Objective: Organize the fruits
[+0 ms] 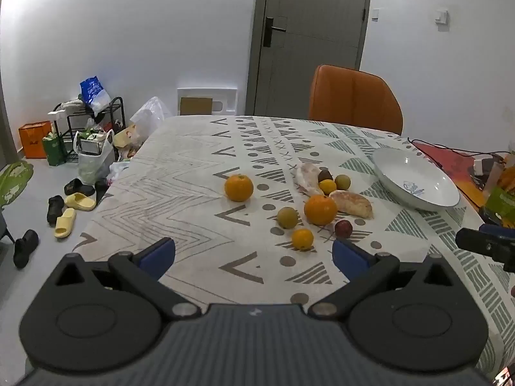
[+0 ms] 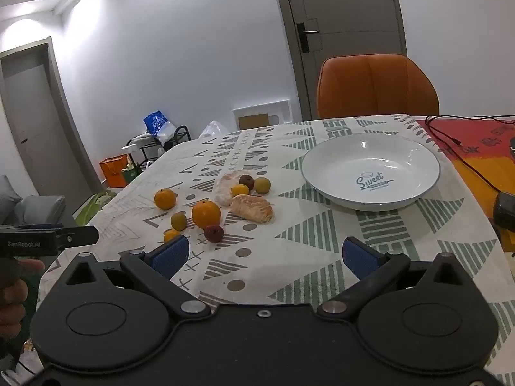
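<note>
Both grippers' jaws wide, fruits [image 1: 320, 209] beside plate [image 2: 370, 169], perhaps bread.

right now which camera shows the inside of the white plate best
The right wrist view. There the white plate lies close and nearly whole, empty, with the blue word "Sweet" readable on its floor. In the left wrist view the same plate sits off to the right, seen at a slant, and its print is only a small blue mark.

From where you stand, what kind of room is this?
Probably a home dining area: a table with a patterned cloth holding fruit and a white bowl, an orange chair, and a cluttered shoe rack with slippers beside it.
</note>
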